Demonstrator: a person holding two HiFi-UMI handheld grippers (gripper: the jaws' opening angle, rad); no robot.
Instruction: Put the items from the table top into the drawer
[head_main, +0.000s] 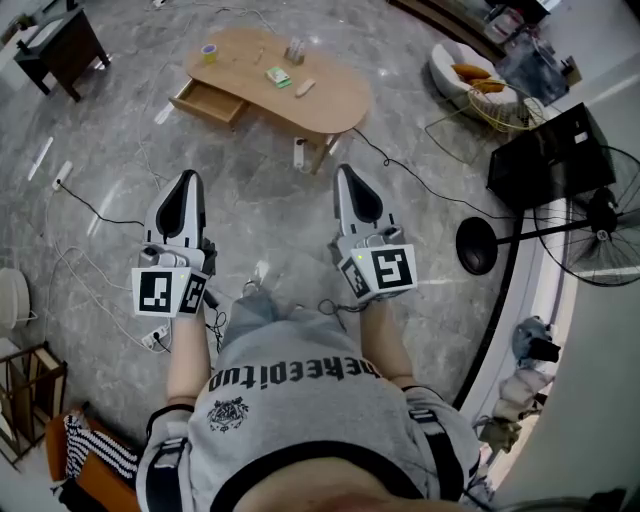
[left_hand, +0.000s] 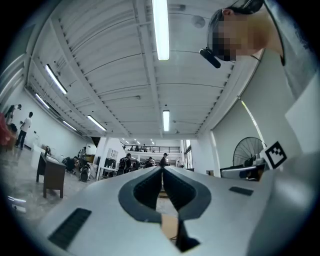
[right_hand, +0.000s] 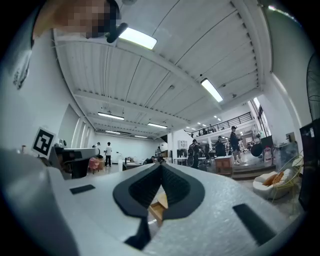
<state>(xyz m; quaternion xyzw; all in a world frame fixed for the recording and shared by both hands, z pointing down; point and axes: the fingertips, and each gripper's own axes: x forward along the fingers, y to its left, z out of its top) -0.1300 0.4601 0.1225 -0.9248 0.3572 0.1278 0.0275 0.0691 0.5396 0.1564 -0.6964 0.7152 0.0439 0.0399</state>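
Note:
A wooden oval table (head_main: 330, 100) stands far ahead on the marble floor, its drawer (head_main: 208, 101) pulled open at the left end. On top lie a tape roll (head_main: 208, 52), a green packet (head_main: 277, 76), a small clear holder (head_main: 294, 50) and a pale stick (head_main: 305, 88). My left gripper (head_main: 188, 177) and right gripper (head_main: 347, 171) are held side by side in front of my body, well short of the table. Both point level and slightly up, jaws together, nothing between them. The left gripper (left_hand: 161, 169) and right gripper (right_hand: 161, 165) views show the hall beyond closed tips.
A black side table (head_main: 60, 45) stands at the far left. To the right are a white chair with orange cushions (head_main: 470, 72), a black box (head_main: 550, 155) and a standing fan (head_main: 600, 215). Cables (head_main: 100, 215) trail over the floor. A wooden rack (head_main: 25, 390) is at my left.

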